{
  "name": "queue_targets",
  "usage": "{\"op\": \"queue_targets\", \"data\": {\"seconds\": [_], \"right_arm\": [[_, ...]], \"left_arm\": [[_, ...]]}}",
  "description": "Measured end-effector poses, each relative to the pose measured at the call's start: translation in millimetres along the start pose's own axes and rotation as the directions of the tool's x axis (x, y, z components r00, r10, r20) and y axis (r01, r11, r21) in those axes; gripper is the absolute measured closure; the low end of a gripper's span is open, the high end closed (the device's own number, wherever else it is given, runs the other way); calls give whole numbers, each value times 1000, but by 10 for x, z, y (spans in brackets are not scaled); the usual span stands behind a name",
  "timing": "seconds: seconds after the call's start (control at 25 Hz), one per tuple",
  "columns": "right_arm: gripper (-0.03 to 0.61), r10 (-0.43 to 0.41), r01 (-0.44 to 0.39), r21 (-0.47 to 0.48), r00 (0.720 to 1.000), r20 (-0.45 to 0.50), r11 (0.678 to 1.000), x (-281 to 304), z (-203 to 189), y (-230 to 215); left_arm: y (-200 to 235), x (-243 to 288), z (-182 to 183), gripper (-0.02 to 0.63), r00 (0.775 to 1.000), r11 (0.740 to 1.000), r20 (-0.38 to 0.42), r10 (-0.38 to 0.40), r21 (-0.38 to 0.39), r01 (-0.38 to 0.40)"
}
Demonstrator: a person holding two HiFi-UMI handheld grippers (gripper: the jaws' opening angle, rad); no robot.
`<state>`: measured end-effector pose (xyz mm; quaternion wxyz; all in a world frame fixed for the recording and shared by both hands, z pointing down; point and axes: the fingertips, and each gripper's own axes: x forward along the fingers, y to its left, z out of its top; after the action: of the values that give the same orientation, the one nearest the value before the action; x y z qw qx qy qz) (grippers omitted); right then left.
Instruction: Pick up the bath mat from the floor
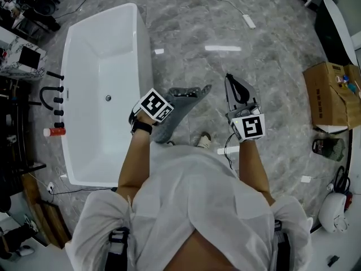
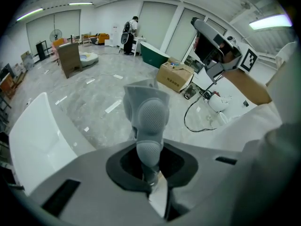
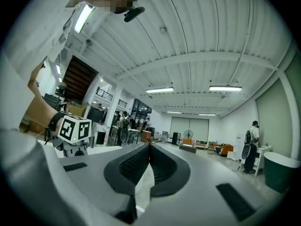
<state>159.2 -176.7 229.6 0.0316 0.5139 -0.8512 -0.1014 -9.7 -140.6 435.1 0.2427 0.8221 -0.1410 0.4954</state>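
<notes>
The grey bath mat (image 1: 179, 105) is off the marble floor (image 1: 271, 55) and hangs bunched from my left gripper (image 1: 169, 101), which is shut on it just right of the bathtub. In the left gripper view the mat (image 2: 146, 108) sticks up as a folded, textured wad from between the closed jaws of that gripper (image 2: 150, 167). My right gripper (image 1: 230, 81) is held to the right of the mat, apart from it, shut with nothing in it. In the right gripper view its jaws (image 3: 149, 148) meet and point level across the room.
A white freestanding bathtub (image 1: 127, 33) stands at the left, with a black faucet (image 1: 52, 95) and a red can (image 1: 54, 132) beside it. A cardboard box (image 1: 330, 97) stands at the right. Cables and small white items lie on the floor. The person's shoe (image 1: 204, 140) is below the mat.
</notes>
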Motion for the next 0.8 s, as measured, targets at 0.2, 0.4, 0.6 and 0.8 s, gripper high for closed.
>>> {"op": "queue_targets", "data": {"seconds": [0.2,0.4,0.6,0.8], "right_arm": [[552,16,-16,4,1000,-19,1000,16,-41,45],[552,23,-23,-4,1000,-21,1000,62,-31,110],[552,21,-21,1,999,-31,1000,75,-78,96],[552,5,-5,-1,1000,-28,1000,82,-72,135]], "left_arm": [[-15,49,-63,568,1000,1000,-25,-7,7,7],[9,42,-122,568,999,1000,-38,-8,11,8],[22,48,-142,568,999,1000,-44,-7,12,8],[49,36,-212,568,999,1000,-42,-3,0,3]]}}
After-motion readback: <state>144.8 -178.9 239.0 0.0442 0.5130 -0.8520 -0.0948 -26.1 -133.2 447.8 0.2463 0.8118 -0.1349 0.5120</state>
